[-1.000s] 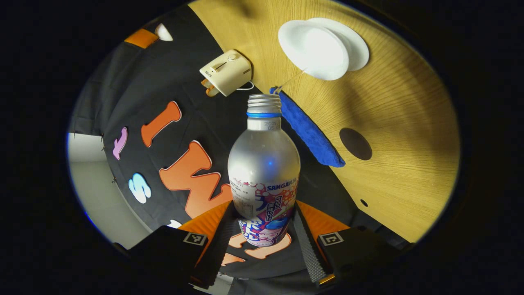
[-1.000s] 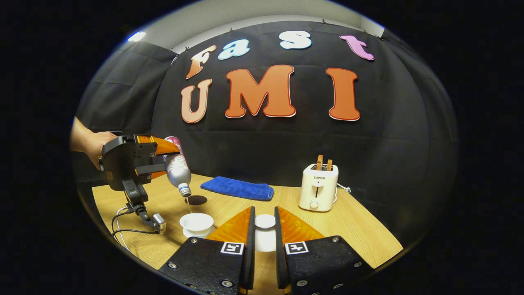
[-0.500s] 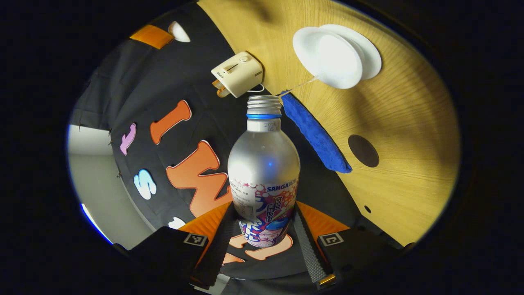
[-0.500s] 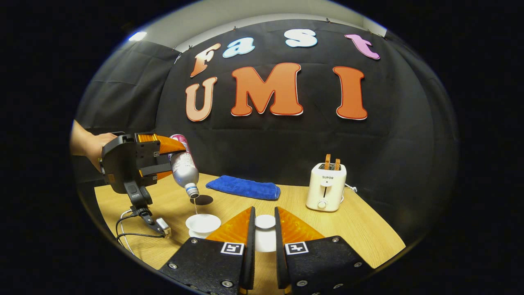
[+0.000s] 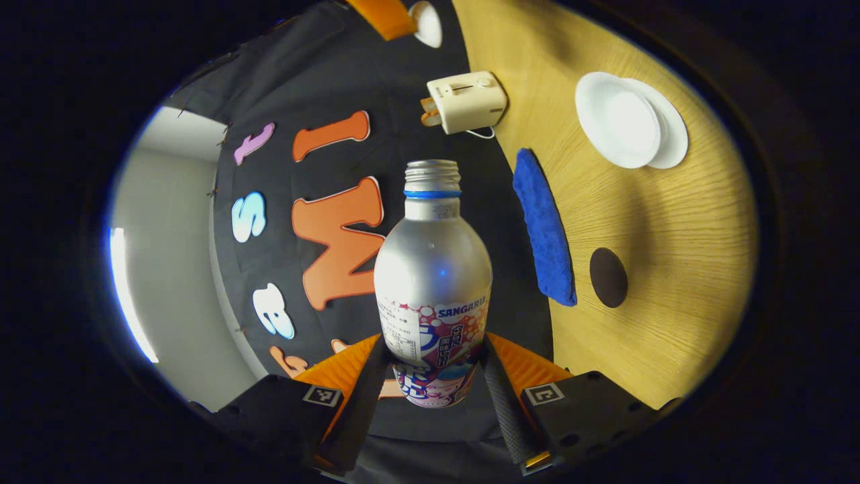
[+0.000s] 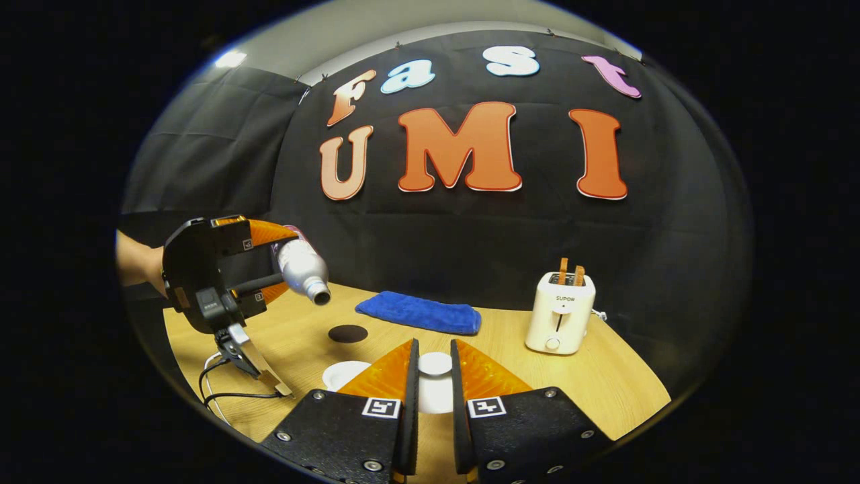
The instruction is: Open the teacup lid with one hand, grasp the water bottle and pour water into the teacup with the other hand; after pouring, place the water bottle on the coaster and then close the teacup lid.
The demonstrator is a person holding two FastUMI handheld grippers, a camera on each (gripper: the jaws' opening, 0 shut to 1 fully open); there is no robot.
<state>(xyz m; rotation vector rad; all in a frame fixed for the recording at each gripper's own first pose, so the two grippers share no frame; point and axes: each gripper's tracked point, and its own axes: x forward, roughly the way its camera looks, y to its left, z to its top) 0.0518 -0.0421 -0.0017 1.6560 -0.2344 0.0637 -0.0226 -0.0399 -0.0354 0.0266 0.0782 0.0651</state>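
Wood-grain surface (image 6: pixel 571 383) sits against the black cloth booth wall, w/ a cream toaster (image 6: pixel 560 312) holding two slices at the right rear and a blue folded towel (image 6: pixel 420 312) lying flat near the back edge. Dark round coaster (image 6: pixel 347 333) lies bare just left of the towel, apart from it.

Left gripper (image 5: pixel 430 393) has its jaws closed on the lower, labelled part of the water bottle (image 5: pixel 433 282), one finger each side. Bottle is uncapped; in the right gripper view it lies roughly level, mouth toward the towel side, up in the air above the surface & over the coaster area (image 6: pixel 300 267). A hand (image 6: pixel 138 262) holds that gripper (image 6: pixel 269 259) from the left edge; a cable hangs from it down to the surface.

White teacup (image 5: pixel 618 121) stands open on its saucer (image 5: pixel 668 134), well apart from the bottle mouth.

Right gripper (image 6: pixel 430 383) has its jaws nearly together, pinching the white teacup lid (image 6: pixel 435 364) by its knob, held off to the right of the cup (image 6: pixel 346 373).
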